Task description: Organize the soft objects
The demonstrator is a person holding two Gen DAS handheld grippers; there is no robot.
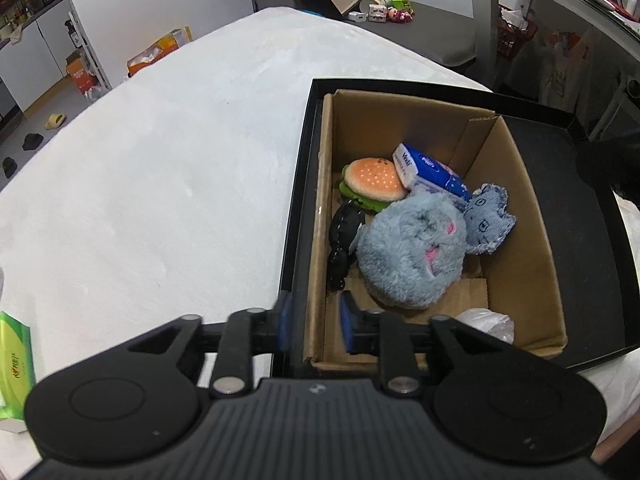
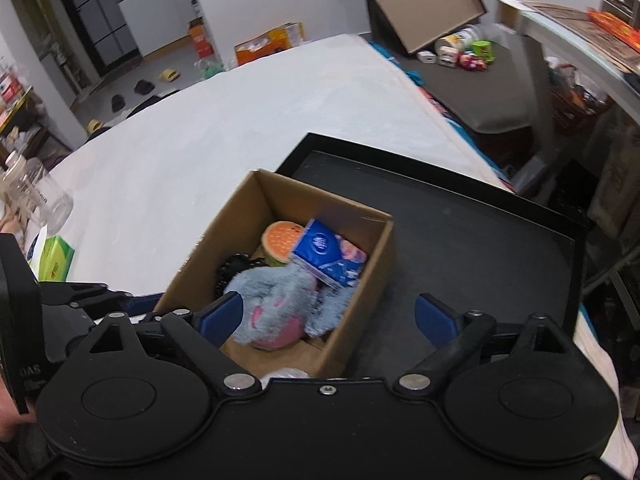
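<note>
Brown cardboard box [image 1: 516, 216], inside black shallow tray [image 1: 592, 248]: holds 1 grey-blue furry plush ball [image 1: 412, 248], 1 orange plush burger [image 1: 374, 179], 1 blue tissue packet [image 1: 430, 174]. Left hand-held gripper [image 1: 316, 322] straddles the box's near-left wall, jaws slightly parted; right hand-held gripper [image 2: 328, 316] gapes wide above the box, empty. Risk: the straddling left jaws could snag the wall and drag the box.

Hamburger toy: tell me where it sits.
The hamburger toy lies in the cardboard box, left rear, beside the blue tissue pack, behind the grey plush.

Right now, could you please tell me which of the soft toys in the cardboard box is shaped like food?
The plush hamburger, with its orange bun and green lettuce edge. The fluffy grey-blue plush and the small denim toy are animal-like.
</note>
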